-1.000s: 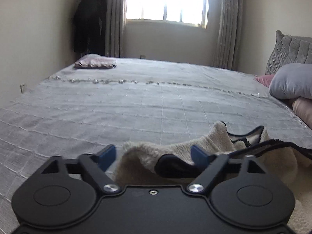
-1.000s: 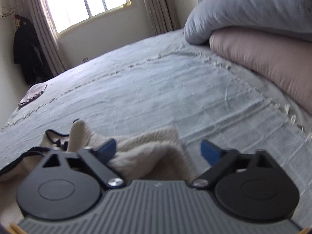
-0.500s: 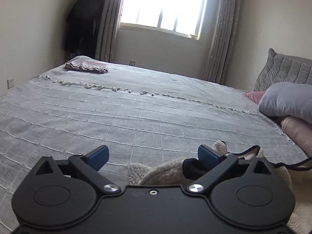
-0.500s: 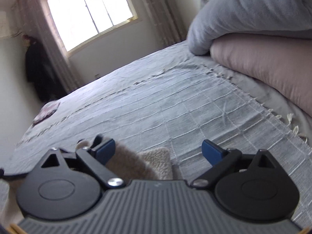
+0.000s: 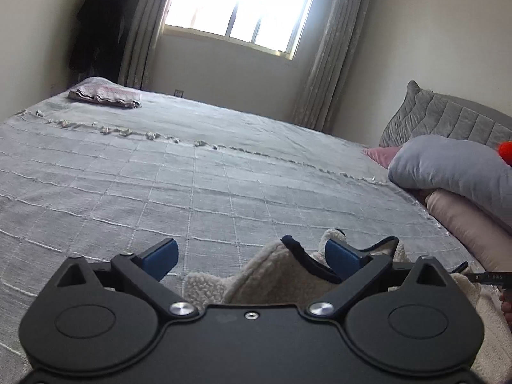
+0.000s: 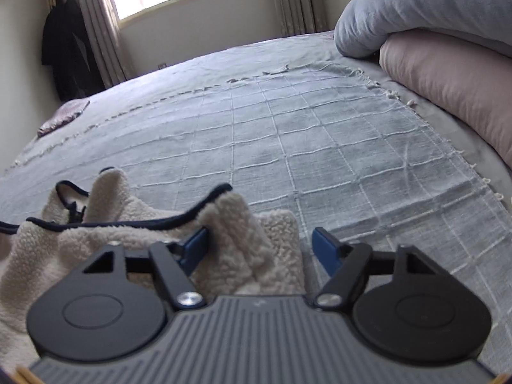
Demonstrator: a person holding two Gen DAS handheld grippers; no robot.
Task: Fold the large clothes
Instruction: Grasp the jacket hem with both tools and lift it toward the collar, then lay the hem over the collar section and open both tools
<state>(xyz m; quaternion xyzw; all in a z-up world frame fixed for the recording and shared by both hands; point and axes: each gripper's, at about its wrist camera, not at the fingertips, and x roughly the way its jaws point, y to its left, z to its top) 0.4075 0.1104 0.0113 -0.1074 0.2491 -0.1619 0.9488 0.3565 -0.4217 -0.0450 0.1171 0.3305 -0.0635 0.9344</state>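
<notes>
Both grippers, left gripper (image 5: pixel 252 256) and right gripper (image 6: pixel 260 244), gape over the fleece garment (image 6: pixel 243 233).
Seat each trimmed edge deep between your fingers before closing.

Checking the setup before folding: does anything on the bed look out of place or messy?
Only the cream fleece garment: it lies bunched at the near edge of the bed, its dark trim twisted, between both open grippers' fingers. The folded cloth far off looks tidy.

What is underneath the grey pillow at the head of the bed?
The grey pillow lies on a pink pillow, which rests on the grey bedspread. Whatever lies beneath or behind that stack is covered.
</notes>
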